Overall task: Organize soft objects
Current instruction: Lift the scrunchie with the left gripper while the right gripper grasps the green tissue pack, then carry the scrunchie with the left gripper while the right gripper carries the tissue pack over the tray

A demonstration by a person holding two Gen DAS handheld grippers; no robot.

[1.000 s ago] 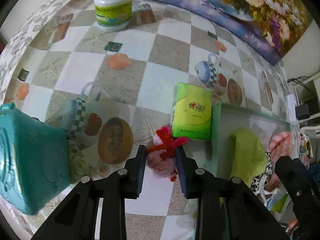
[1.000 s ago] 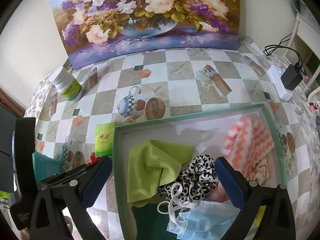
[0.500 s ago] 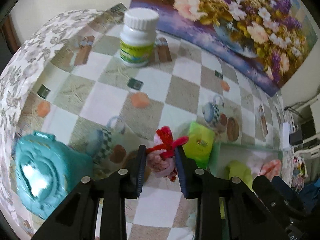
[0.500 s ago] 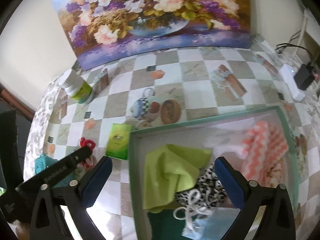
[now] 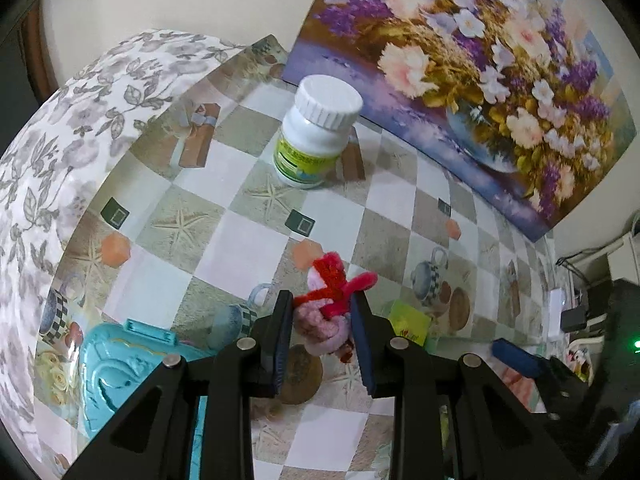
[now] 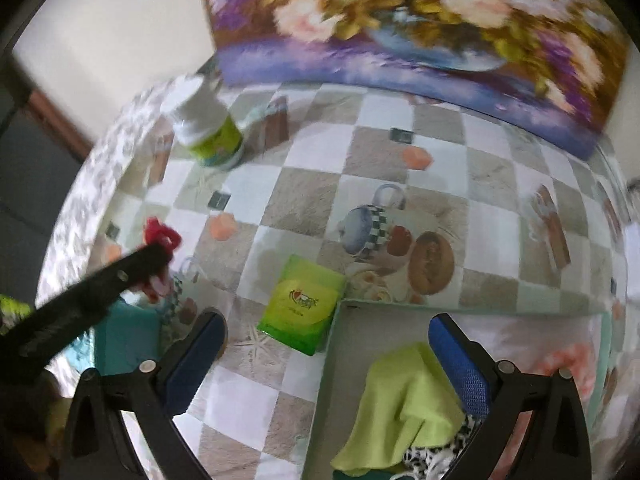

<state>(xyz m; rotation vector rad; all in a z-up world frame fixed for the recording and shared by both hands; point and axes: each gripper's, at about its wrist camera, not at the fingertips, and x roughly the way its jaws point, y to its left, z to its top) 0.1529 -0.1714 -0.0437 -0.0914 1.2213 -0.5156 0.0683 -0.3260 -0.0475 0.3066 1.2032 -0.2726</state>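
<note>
My left gripper (image 5: pixel 320 312) is shut on a pink and red fuzzy toy (image 5: pixel 328 304) and holds it well above the table. The toy also shows in the right wrist view (image 6: pixel 162 240) at the left, at the tip of the left gripper's finger. My right gripper (image 6: pixel 328 348) is open and empty, over the near left corner of the green tray (image 6: pixel 472 307). The tray holds a lime cloth (image 6: pixel 404 392), a leopard-print fabric (image 6: pixel 424 458) and a pink striped cloth (image 6: pixel 568 364). A green tissue pack (image 6: pixel 302 308) lies flat just left of the tray; it also shows in the left wrist view (image 5: pixel 408 322).
A white pill bottle (image 5: pixel 316 136) stands near the flower painting (image 5: pixel 472 64) at the back. A teal plastic case (image 5: pixel 128 376) lies at the near left, also in the right wrist view (image 6: pixel 128 336). The table edge curves off at the left. Chargers and cables (image 5: pixel 572 316) sit at the far right.
My left gripper has lifted the fuzzy toy up off the table and back toward the left. My right gripper has swung left, from over the tray's middle to its left corner.
</note>
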